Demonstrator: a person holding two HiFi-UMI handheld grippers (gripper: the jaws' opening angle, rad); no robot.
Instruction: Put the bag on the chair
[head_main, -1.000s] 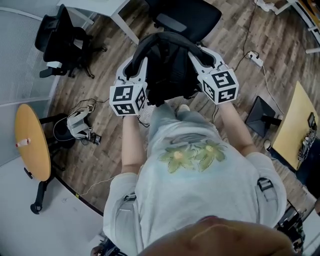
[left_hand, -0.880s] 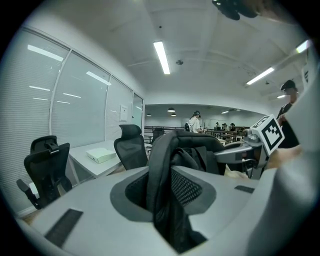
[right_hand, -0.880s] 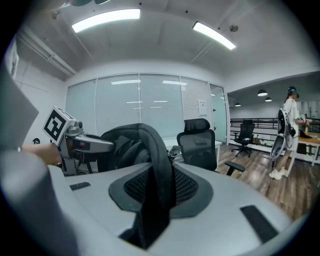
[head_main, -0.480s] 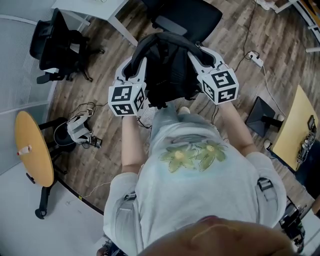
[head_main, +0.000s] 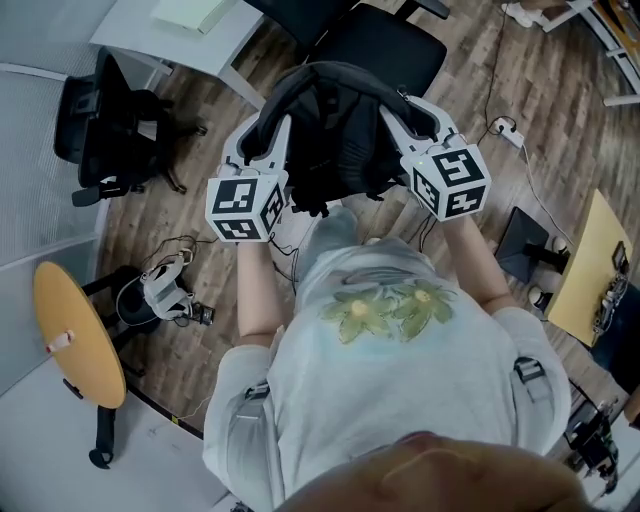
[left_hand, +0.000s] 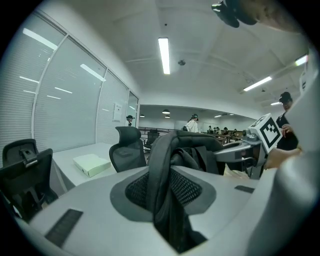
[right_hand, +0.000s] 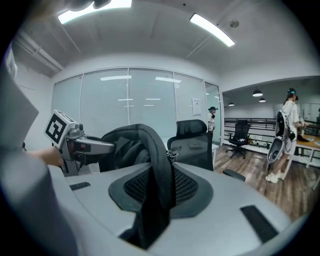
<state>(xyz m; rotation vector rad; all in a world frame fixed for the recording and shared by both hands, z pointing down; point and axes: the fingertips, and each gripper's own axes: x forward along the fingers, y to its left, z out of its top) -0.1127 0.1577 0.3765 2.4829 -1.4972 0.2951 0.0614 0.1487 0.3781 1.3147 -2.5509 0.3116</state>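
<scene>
A black backpack (head_main: 335, 130) hangs in front of the person, carried between both grippers. My left gripper (head_main: 262, 125) is shut on one shoulder strap (left_hand: 162, 200), which runs down between its pads. My right gripper (head_main: 402, 108) is shut on the other strap (right_hand: 157, 190) in the same way. Just beyond the bag, at the top of the head view, stands the black office chair (head_main: 385, 45); its backrest (right_hand: 192, 142) shows behind the bag in the right gripper view. The bag hides the near edge of the seat.
A white desk (head_main: 190, 45) with a pale green box (head_main: 190, 10) stands left of the chair. Another black chair (head_main: 110, 120) is at far left, and a round orange table (head_main: 75, 330) lower left. Cables and a device (head_main: 165, 290) lie on the wood floor. A power strip (head_main: 505, 130) and a black stand (head_main: 525, 240) are at right.
The floor and furniture have slid down in the head view: the person has moved toward the chair with the bag. Both grippers have kept their hold on the straps.
</scene>
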